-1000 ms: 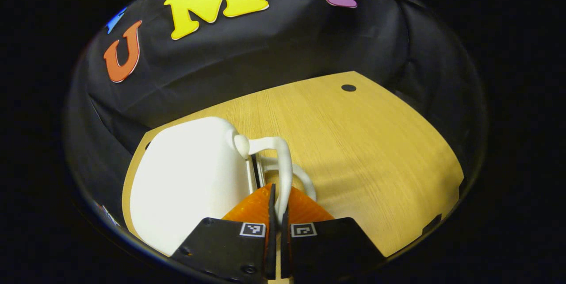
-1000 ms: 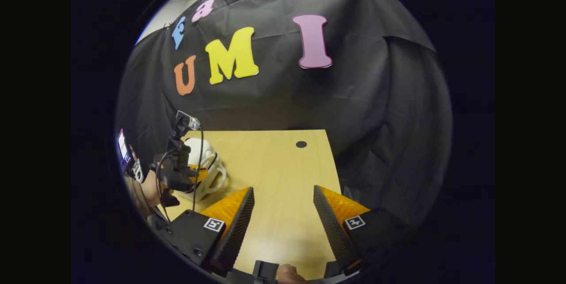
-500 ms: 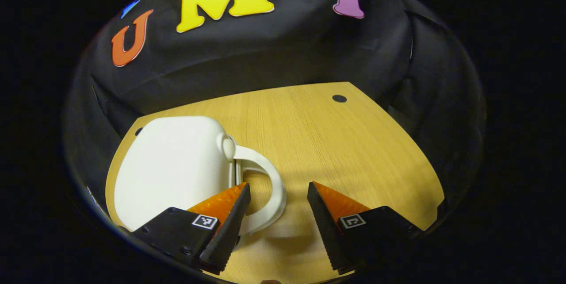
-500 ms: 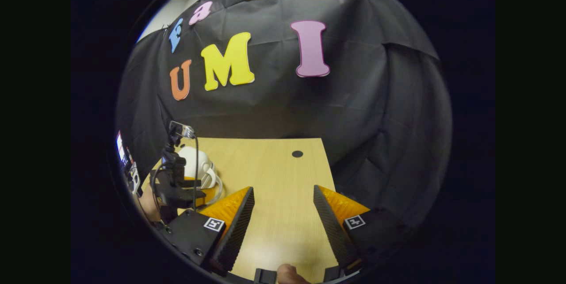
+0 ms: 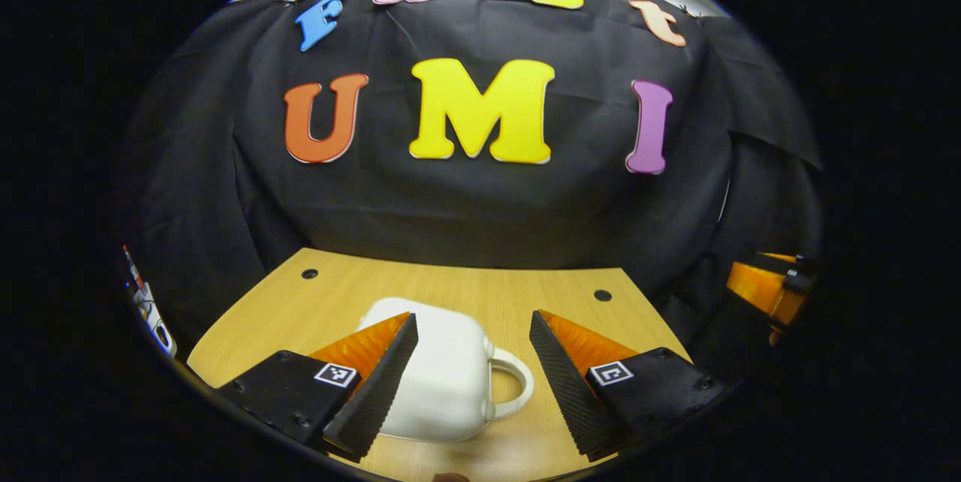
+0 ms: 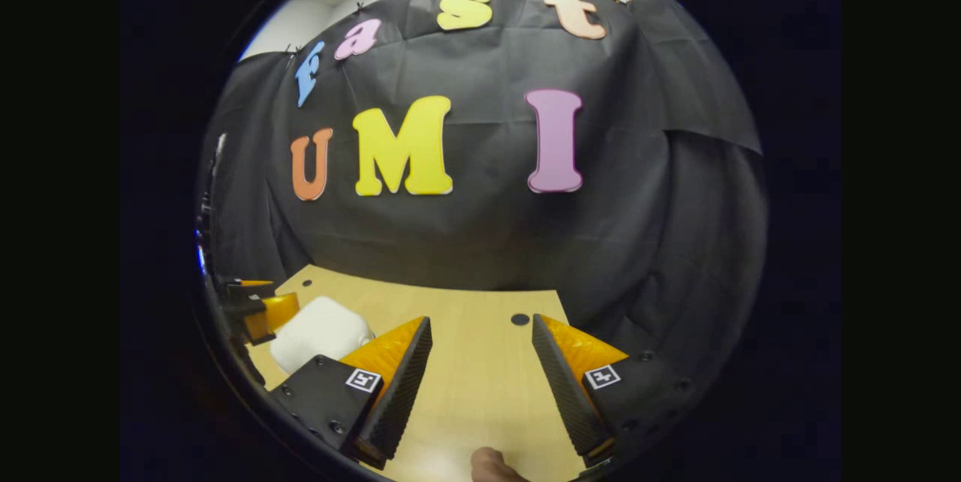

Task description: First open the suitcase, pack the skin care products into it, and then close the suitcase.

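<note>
Left claw (image 5: 469, 377) is released, its fingers spread above the closed white suitcase (image 5: 443, 381), which lies near the table's (image 5: 338, 294) front-left edge. Right claw (image 6: 480, 384) is also released over bare table. Judging both lifted away, retreat straight to avoid bumping the handle (image 5: 512, 388).

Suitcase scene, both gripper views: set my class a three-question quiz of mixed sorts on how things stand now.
1. True or false: the left claw is shut on the white suitcase.
2. The suitcase's handle in the left gripper view points toward: A) the view's right, B) the view's left, C) the wall.
3. Fill in: the suitcase lies closed on the wooden ____, and the right claw is ____.

Key: 1 false; 2 A; 3 table, open.
</note>
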Available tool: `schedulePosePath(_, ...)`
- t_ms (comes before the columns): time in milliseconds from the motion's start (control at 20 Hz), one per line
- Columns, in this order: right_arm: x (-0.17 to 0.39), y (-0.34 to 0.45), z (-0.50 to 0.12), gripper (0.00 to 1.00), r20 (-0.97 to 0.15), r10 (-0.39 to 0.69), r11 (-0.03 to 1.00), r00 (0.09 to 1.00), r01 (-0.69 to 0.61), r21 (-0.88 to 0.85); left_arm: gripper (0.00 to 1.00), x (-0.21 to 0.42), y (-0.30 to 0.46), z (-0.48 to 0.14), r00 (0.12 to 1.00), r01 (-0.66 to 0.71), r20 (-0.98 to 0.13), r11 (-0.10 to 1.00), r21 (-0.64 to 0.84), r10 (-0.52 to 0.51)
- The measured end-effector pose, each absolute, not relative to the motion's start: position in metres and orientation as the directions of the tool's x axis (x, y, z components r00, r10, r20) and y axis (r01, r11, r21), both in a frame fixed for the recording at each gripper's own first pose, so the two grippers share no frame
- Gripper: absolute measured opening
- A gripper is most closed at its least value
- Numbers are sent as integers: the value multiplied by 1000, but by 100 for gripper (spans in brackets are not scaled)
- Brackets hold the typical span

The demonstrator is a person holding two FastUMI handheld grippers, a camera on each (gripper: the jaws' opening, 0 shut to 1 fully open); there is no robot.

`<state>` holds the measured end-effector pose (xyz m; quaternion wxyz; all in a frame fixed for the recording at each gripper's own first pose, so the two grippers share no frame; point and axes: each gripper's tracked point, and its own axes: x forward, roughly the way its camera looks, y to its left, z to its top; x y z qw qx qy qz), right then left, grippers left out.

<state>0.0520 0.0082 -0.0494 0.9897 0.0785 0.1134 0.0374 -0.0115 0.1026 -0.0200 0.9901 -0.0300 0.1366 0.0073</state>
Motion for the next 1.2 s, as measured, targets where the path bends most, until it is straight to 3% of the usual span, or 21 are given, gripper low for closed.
schedulePosePath(200,56,54,-10,80,-137,112,983,984,-90,157,96,-53,113,18,985,-41,-171,996,-79,27)
schedulePosePath(400,45,95,6,80,-76,139,986,987,-131,107,96,-86,106,6,988,-75,-144,991,-113,59)
schedulePosePath(550,35,124,6,80,-62,159,986,985,-155,67,100,-83,124,15,992,-45,-124,992,-117,30)
schedulePosePath(650,32,145,1,80,-78,172,984,982,-168,58,96,-79,139,22,994,-41,-104,995,-86,32)
schedulePosePath(1200,39,206,12,80,-77,167,986,983,-164,42,96,-63,170,47,998,31,-48,997,-67,-34)
